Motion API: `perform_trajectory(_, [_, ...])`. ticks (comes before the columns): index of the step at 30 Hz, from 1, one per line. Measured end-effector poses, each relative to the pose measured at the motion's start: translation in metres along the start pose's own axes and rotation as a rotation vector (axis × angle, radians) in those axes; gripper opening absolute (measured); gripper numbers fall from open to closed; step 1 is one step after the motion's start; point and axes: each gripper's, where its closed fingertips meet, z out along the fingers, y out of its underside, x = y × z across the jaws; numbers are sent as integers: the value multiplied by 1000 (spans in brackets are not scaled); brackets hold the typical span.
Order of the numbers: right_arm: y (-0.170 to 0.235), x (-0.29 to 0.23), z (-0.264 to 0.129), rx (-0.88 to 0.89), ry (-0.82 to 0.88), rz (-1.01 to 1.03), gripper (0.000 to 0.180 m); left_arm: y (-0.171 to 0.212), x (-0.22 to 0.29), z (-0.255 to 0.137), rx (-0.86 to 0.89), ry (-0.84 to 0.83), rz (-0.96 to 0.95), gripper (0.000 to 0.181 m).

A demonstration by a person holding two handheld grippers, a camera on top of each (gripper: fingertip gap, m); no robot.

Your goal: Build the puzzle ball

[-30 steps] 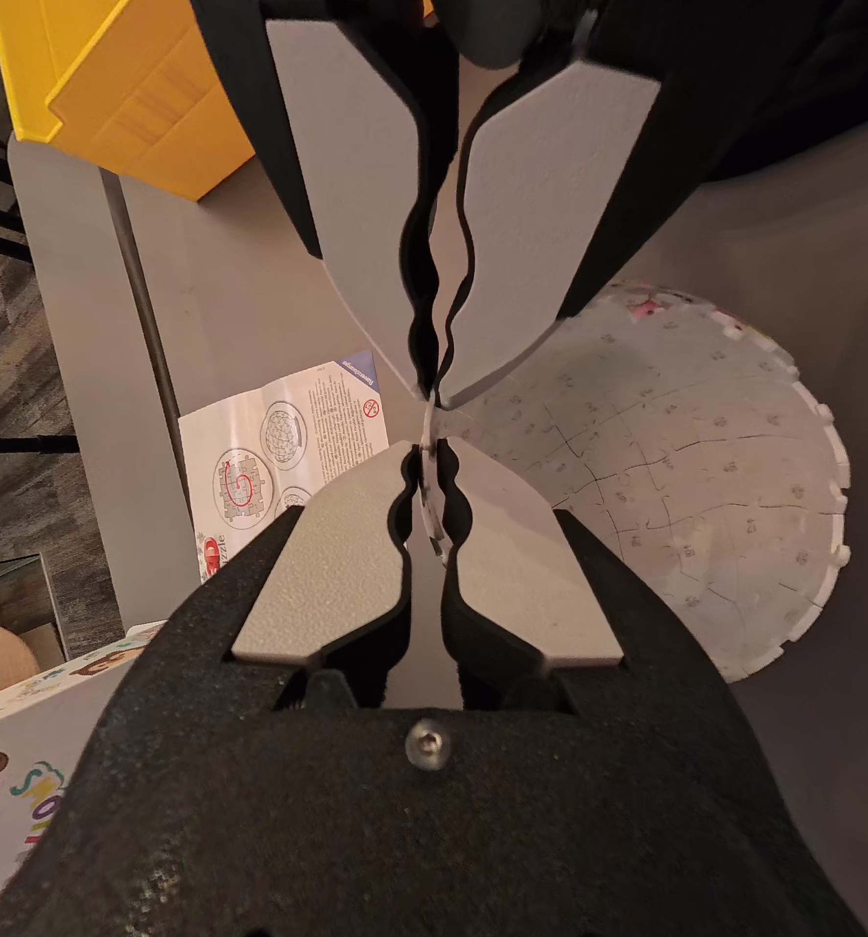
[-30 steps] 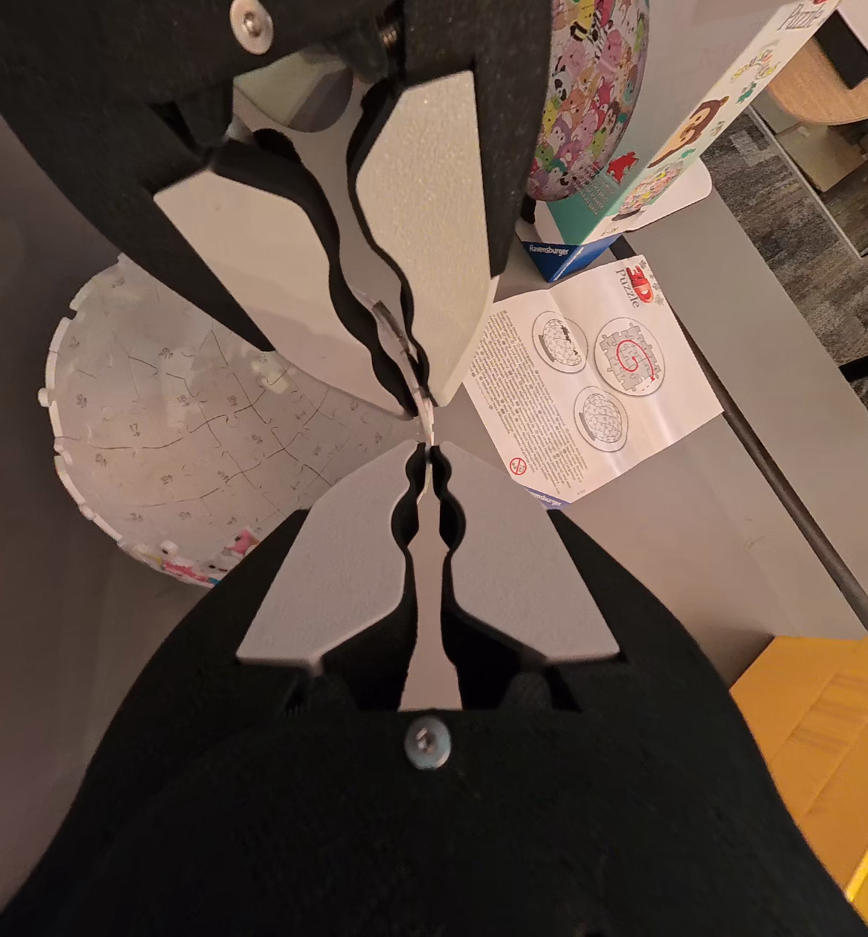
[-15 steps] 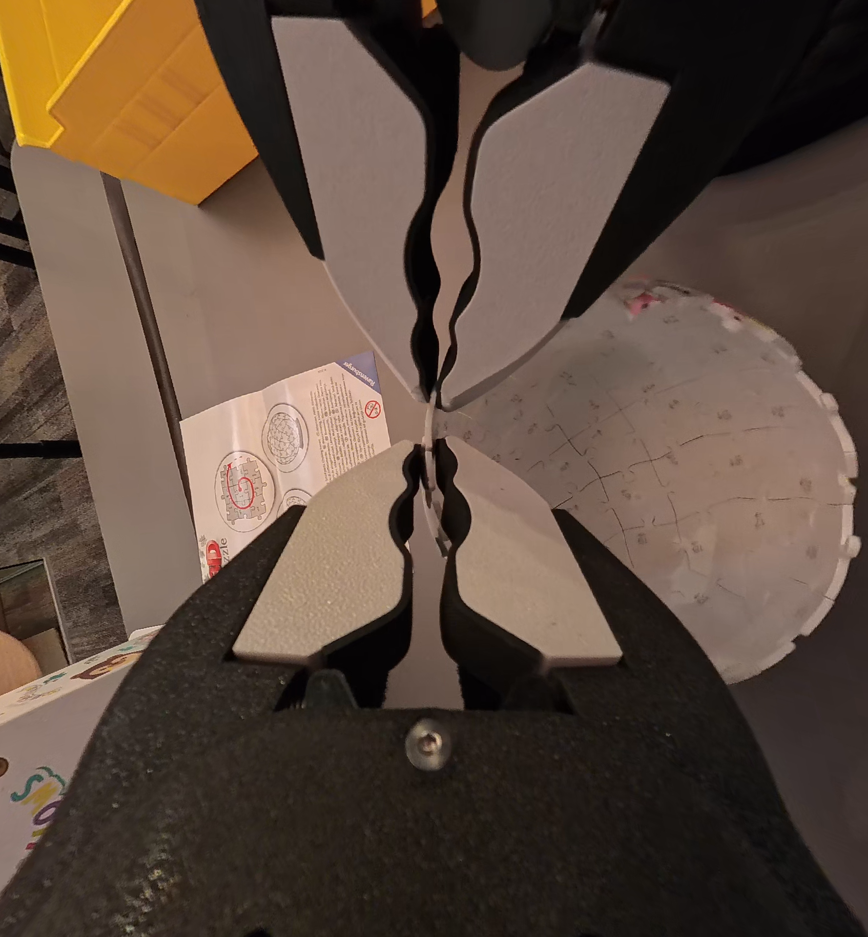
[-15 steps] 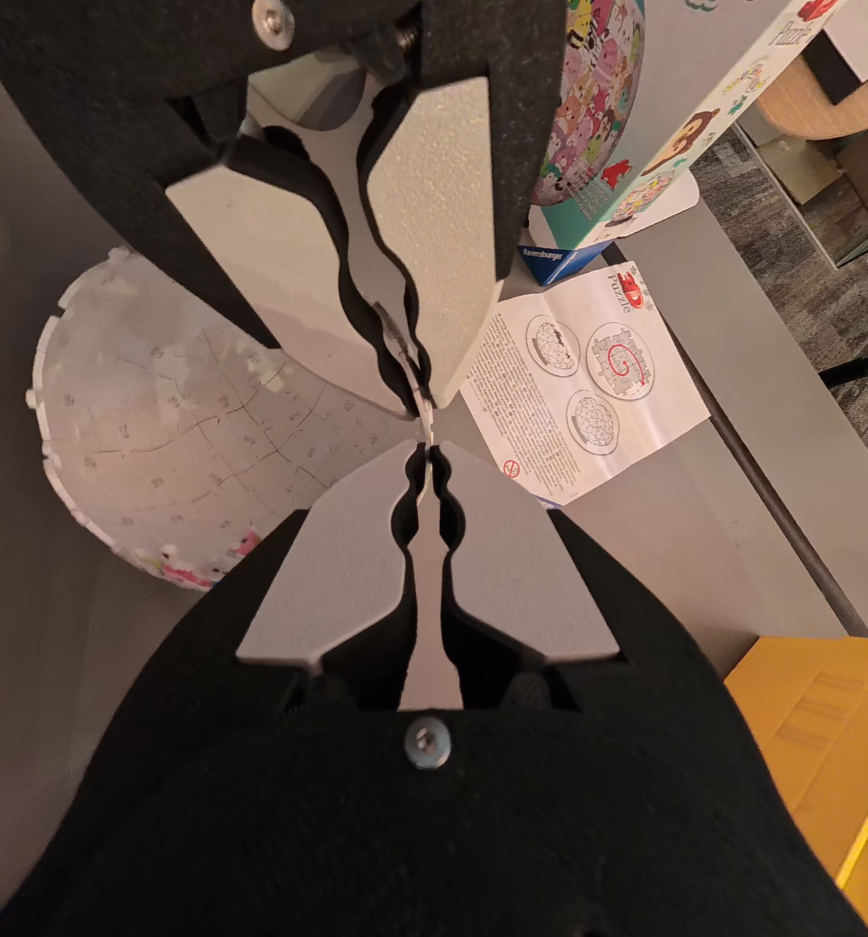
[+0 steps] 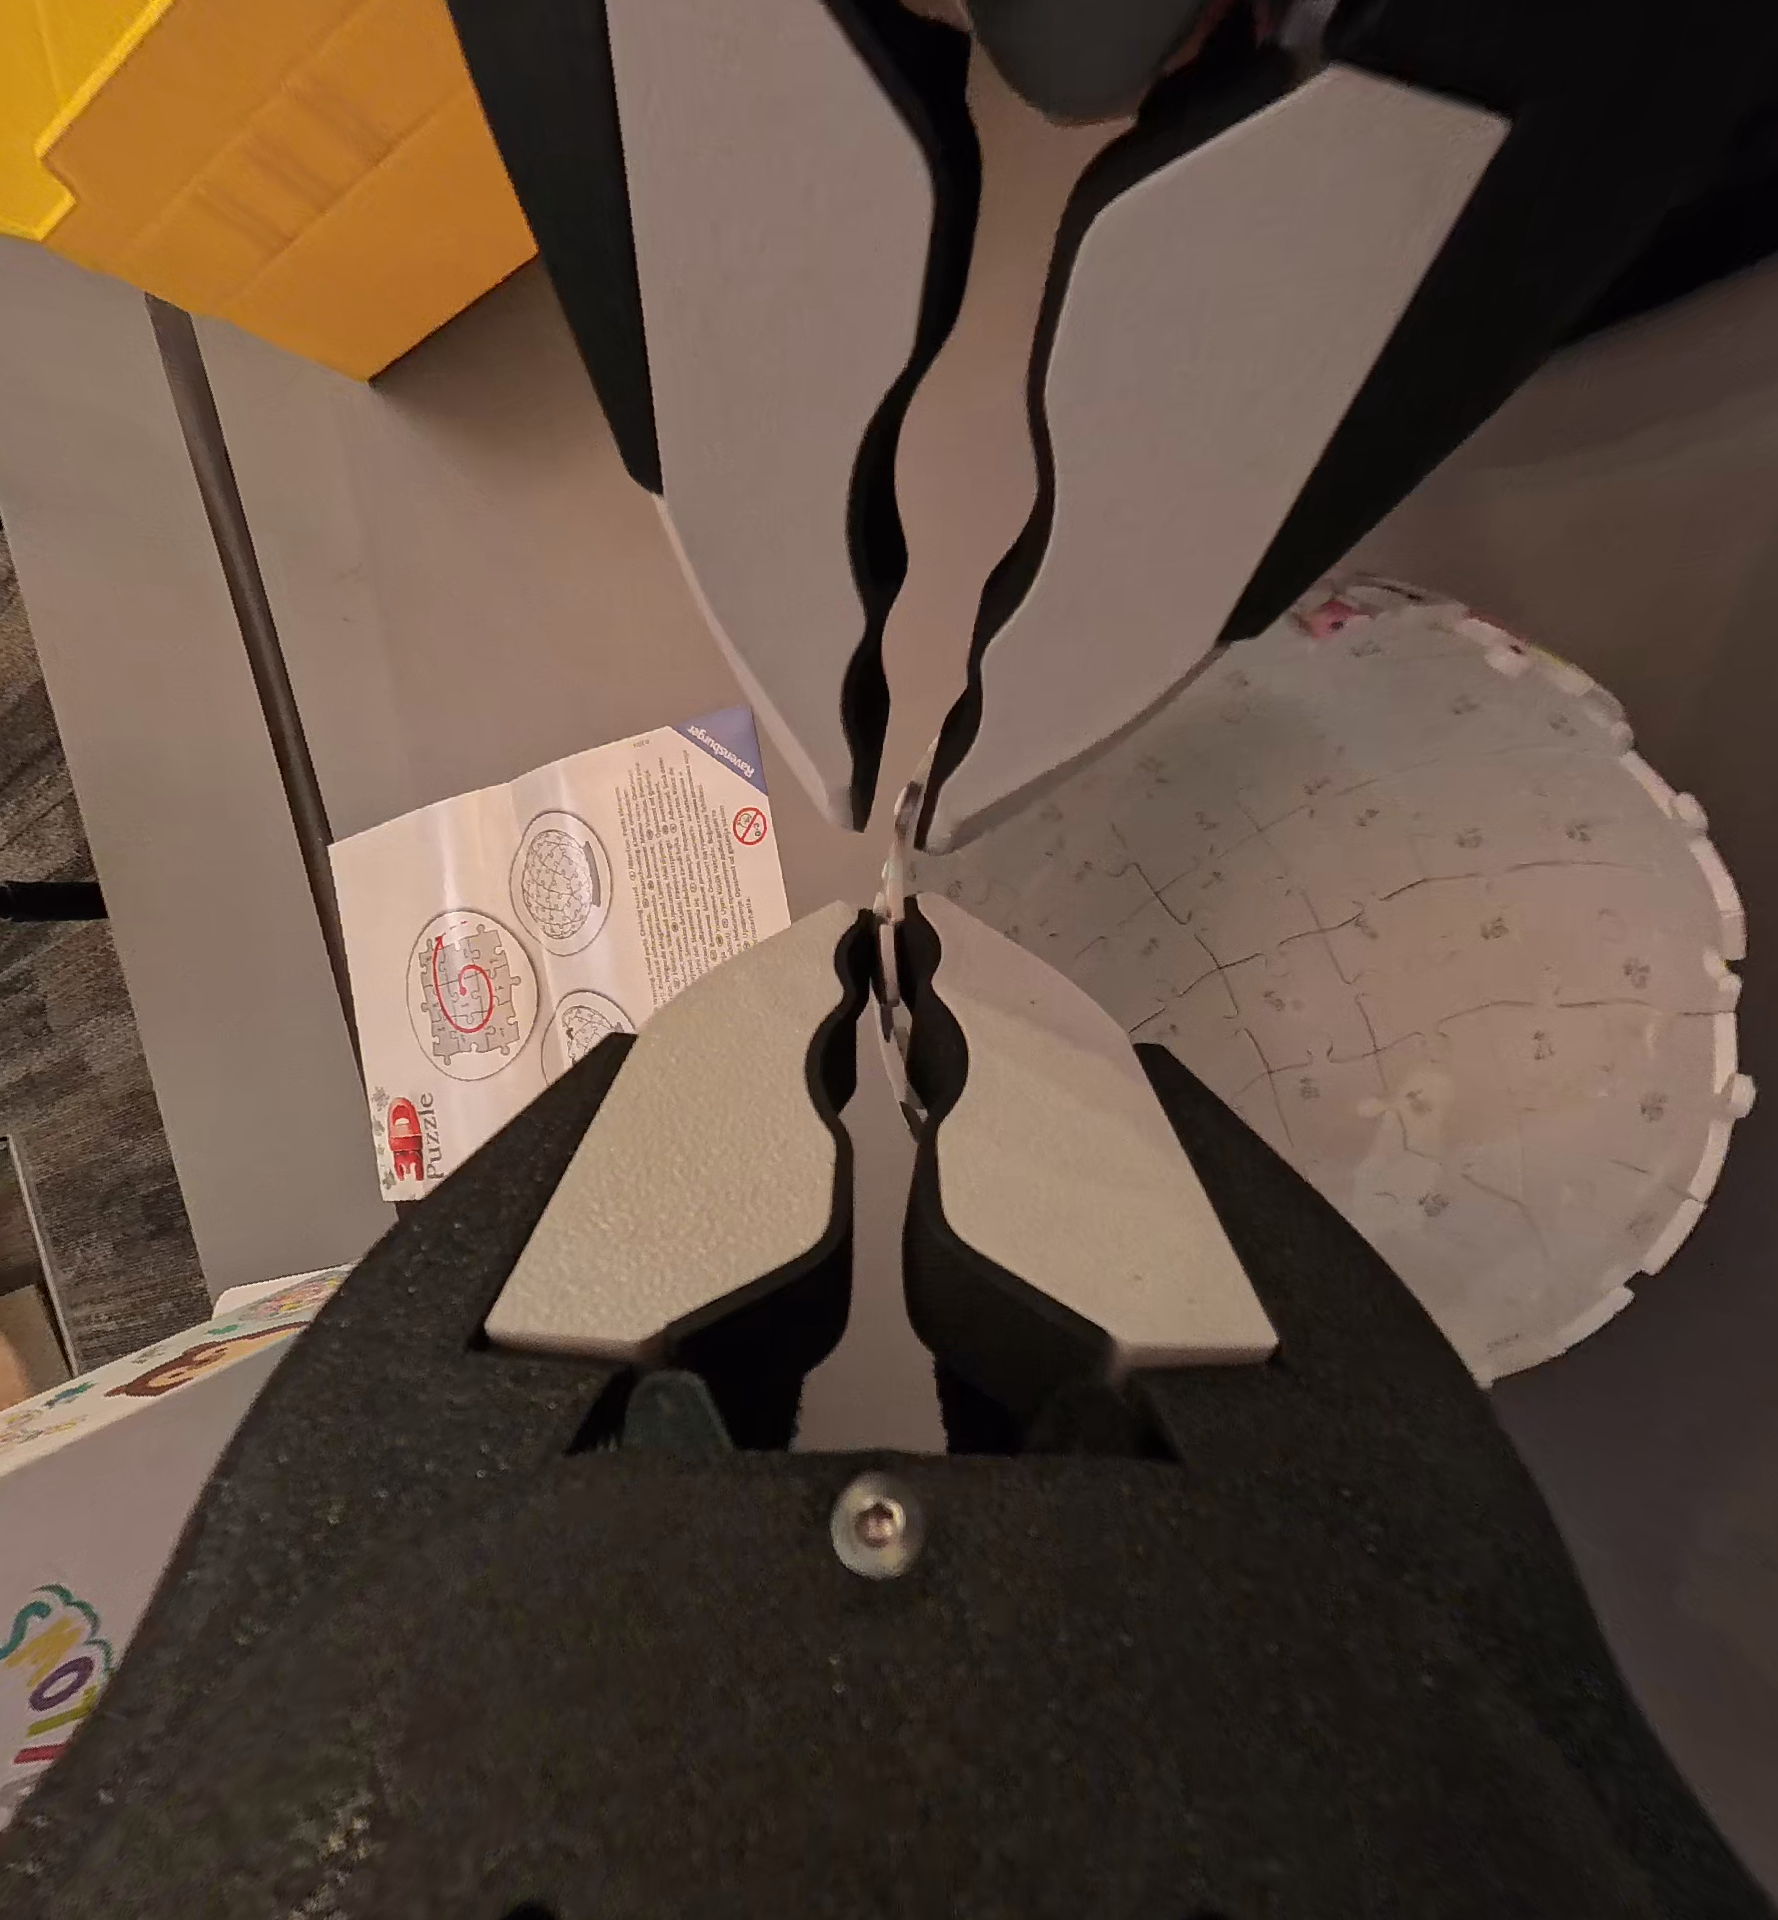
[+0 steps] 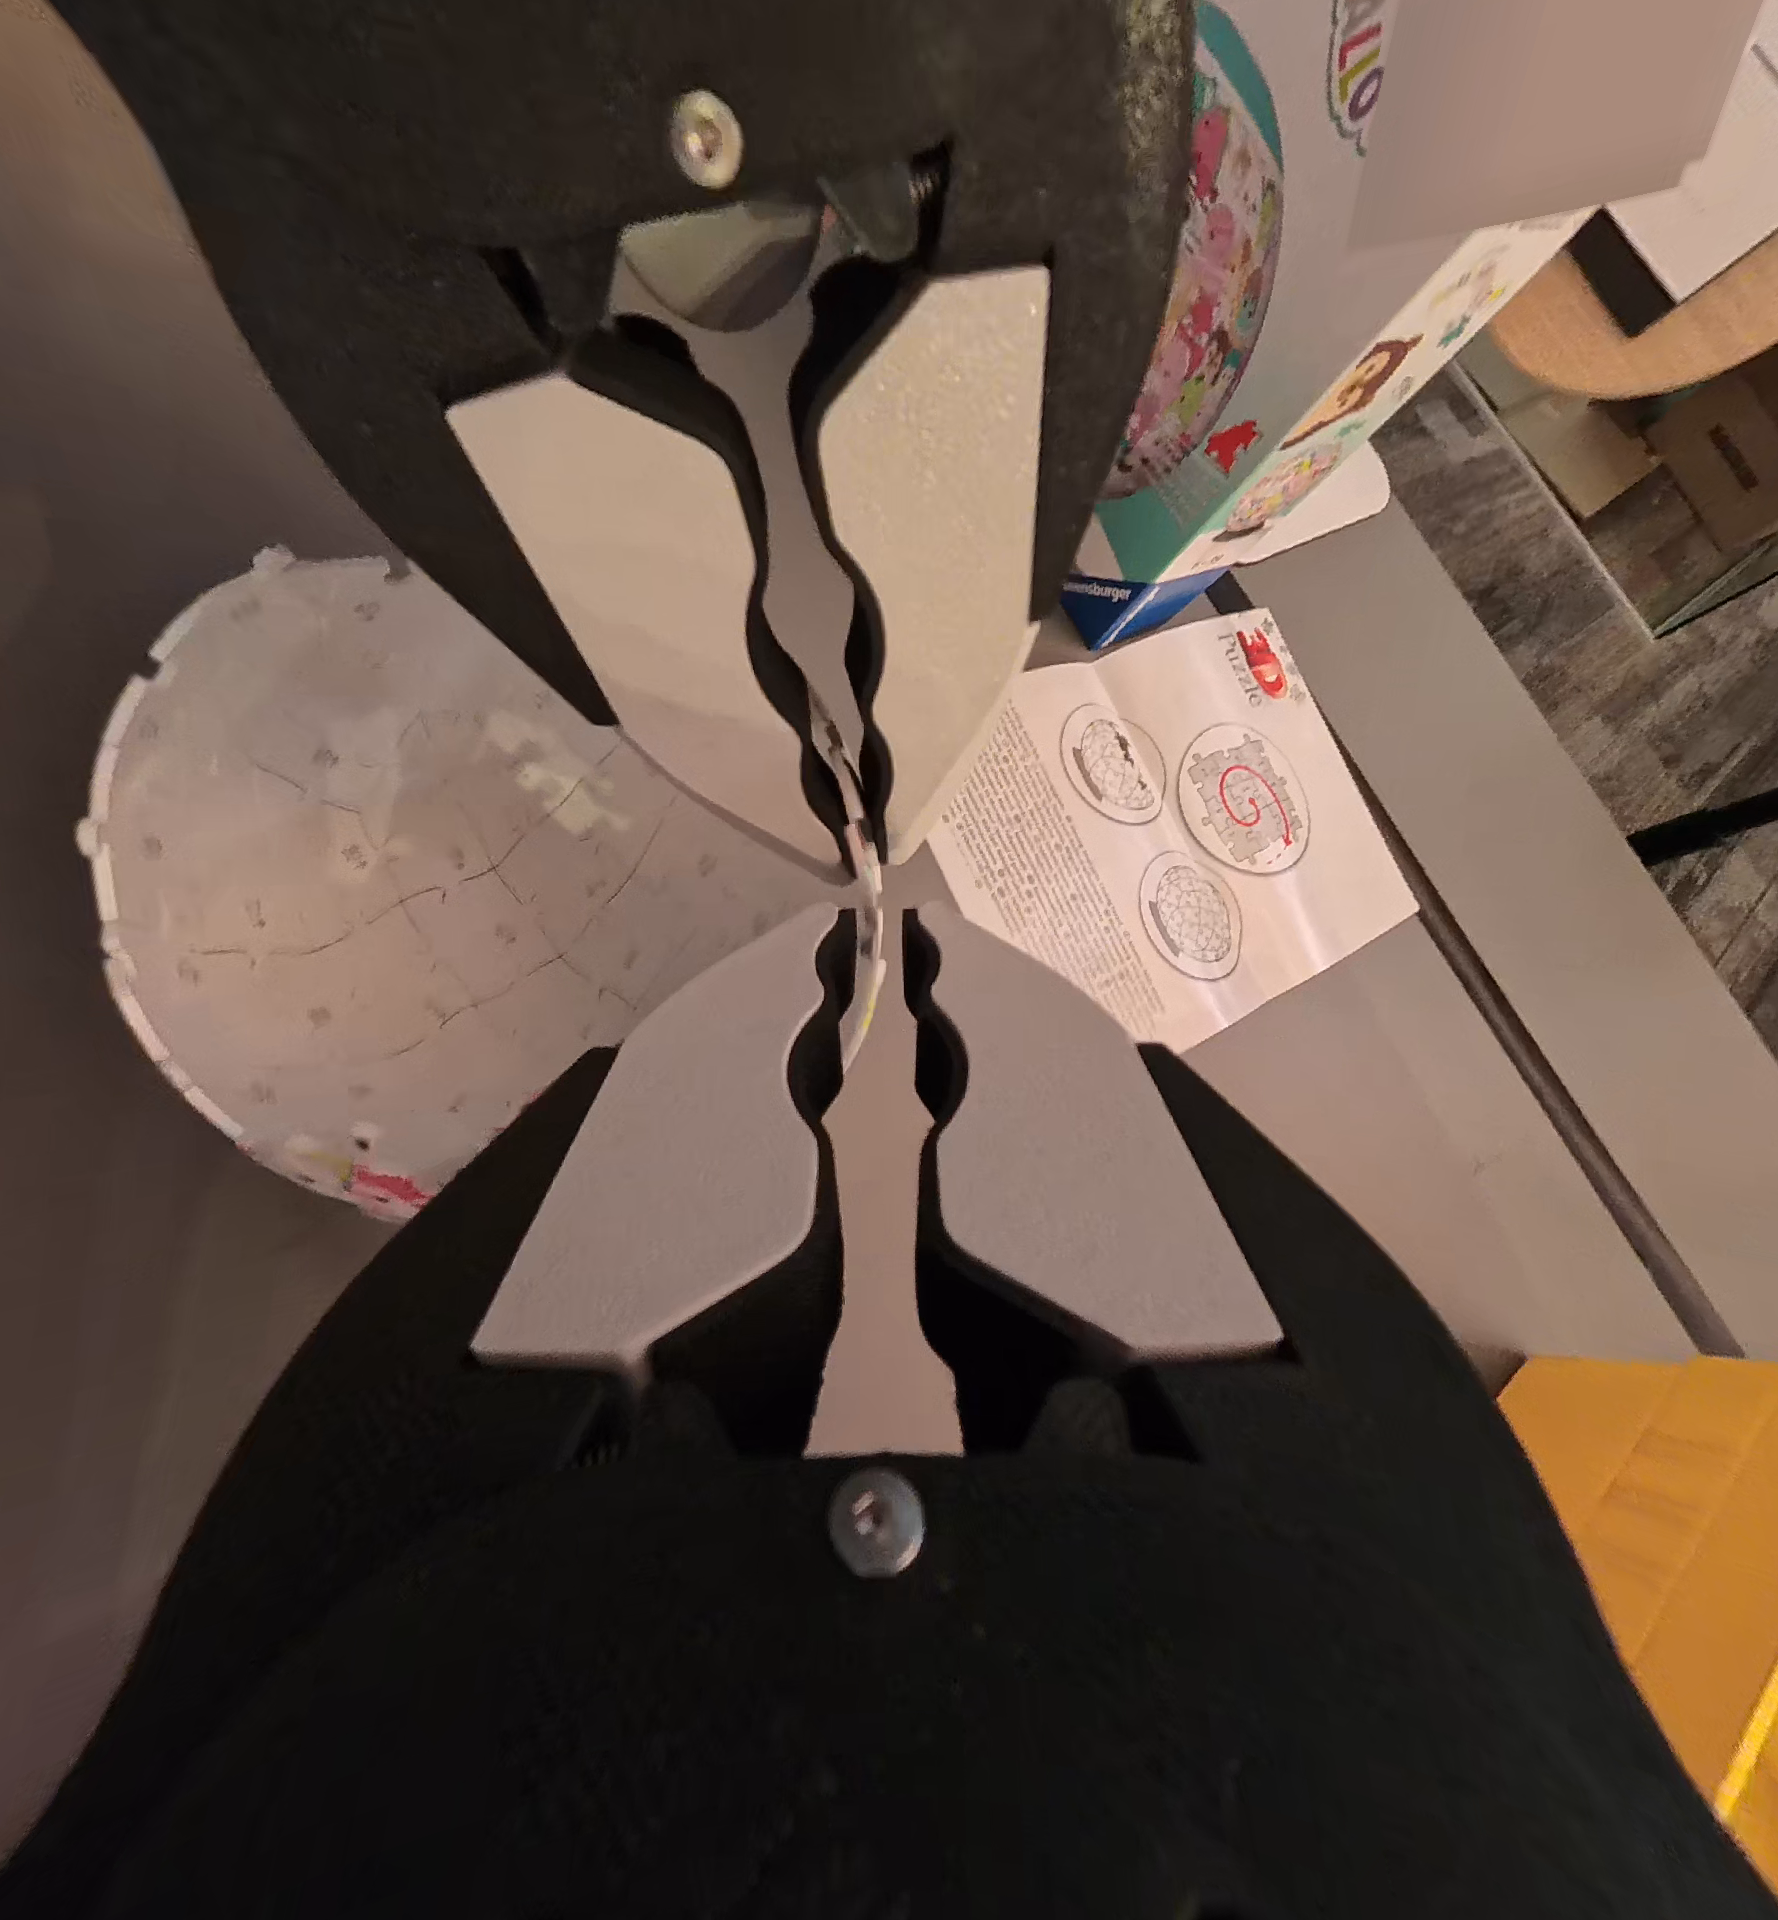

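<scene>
The left gripper (image 5: 890,925) clenches a small piece (image 5: 897,883) edge-on, the right gripper (image 6: 874,914) meeting it tip to tip with jaws slightly parted, seemingly to pass it over the half-built ball (image 5: 1436,987) lying open-side up on the counter (image 5: 511,582).

The yellow bin (image 5: 241,177) was cut off by the upper left frame edge. The puzzle box (image 6: 1384,343), upper right, ran past the top edge behind the left hand-held gripper (image 6: 859,852). The half-built ball (image 6: 345,914), centre left, was blurred and partly hidden. The leaflet (image 5: 563,935), centre left, lay partly covered.
</scene>
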Motion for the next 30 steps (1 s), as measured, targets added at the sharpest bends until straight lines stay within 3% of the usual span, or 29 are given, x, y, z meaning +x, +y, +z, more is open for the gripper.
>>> perform_trajectory(12, [-1,-1,1,-1,4,-16,5,2,0,0,-12,-12,15,3])
perform_trajectory(17, [1,0,1,10,-2,-3,7,0,-1,-2,2,-19,-25,24])
perform_trajectory(25, [-13,-4,-4,120,-36,-66,21,-8,-1,-47,144,-53,-93,33])
perform_trajectory(30, [-13,-5,1,37,-67,-147,21,-14,-15,-85,323,-129,-212,30])
